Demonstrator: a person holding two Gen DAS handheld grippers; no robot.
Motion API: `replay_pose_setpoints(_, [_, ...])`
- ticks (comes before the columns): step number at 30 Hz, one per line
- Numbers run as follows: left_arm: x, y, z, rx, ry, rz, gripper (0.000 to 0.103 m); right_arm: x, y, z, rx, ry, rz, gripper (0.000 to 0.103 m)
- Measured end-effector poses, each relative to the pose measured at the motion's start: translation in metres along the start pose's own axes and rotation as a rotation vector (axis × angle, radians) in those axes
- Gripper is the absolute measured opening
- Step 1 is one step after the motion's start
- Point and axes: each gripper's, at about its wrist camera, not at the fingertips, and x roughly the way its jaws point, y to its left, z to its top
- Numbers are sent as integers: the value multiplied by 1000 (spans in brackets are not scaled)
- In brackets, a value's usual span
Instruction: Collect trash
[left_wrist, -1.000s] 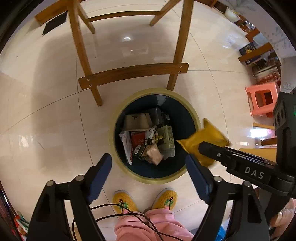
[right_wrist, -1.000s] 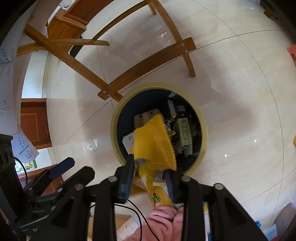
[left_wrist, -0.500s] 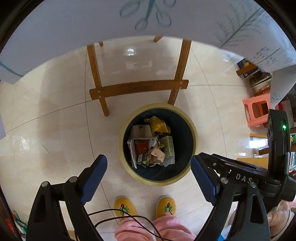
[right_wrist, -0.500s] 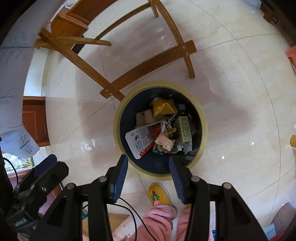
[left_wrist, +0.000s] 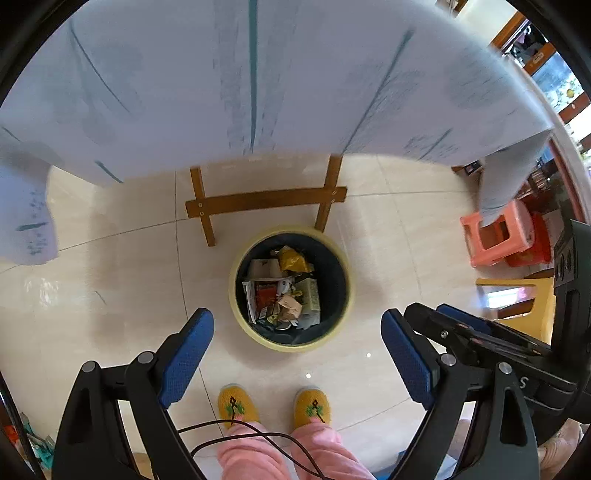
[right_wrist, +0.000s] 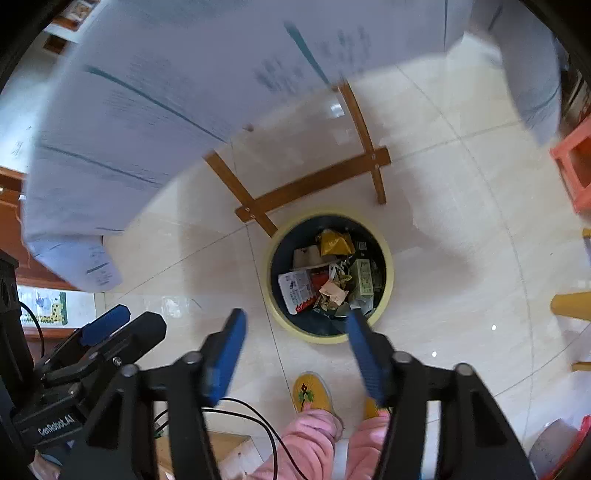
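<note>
Pale glossy floor tiles (left_wrist: 92, 280) spread under you, with a white tablecloth (left_wrist: 258, 85) hanging from the table edge above and the table's wooden crossbar (left_wrist: 266, 201) just behind the bin. You stand in yellow slippers (left_wrist: 236, 404) right at the round, yellow-rimmed trash bin (left_wrist: 236, 295).

Your left gripper (left_wrist: 297, 354) is spread wide and grips nothing; your right gripper (right_wrist: 295, 350) is also parted and empty. Both hang above the bin's near rim.

The step now looks like going for the next piece of trash, none of which shows on the floor in either view. Lift both claws up and away from the cloth edge so neither snags it, keep the jaws apart as they are, and look to the tabletop, which is hidden here.

Inside the bin, the dark liner holds a loose heap: a yellow crumpled wrapper (right_wrist: 334, 242) at the far side, a pale folded carton (right_wrist: 306, 256) beside it, a white-and-red printed packet (right_wrist: 295, 290), brown crumpled paper (left_wrist: 290, 306) and a greenish box (right_wrist: 364, 277). The heap sits well below the rim, so there is room for more.
</note>
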Motion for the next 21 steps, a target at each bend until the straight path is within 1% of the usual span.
replay_pose_setpoints(1, [-9, -2, 0, -1, -3, -2, 91, -10, 3, 0, -8, -6, 1, 63])
replay_pose_setpoints(2, [-27, -5, 1, -1, -9, -5, 91, -23, 8, 0, -15, -14, 2, 63])
replay_pose_setpoints(6, [-78, -15, 5, -1, -29, 1, 91, -83, 26, 2, -52, -57, -5, 68])
replay_pose_setpoints(11, [-155, -27, 9, -15, -99, 12, 91, -145, 49, 4, -125, -101, -21, 69])
replay_pose_setpoints(15, [-206, -34, 11, -27, -134, 37, 91, -180, 64, 3, -168, -120, -40, 69])
replay_pose_setpoints(21, [-256, -38, 6, -56, -141, 83, 91, -220, 82, -2, -203, -147, -42, 69])
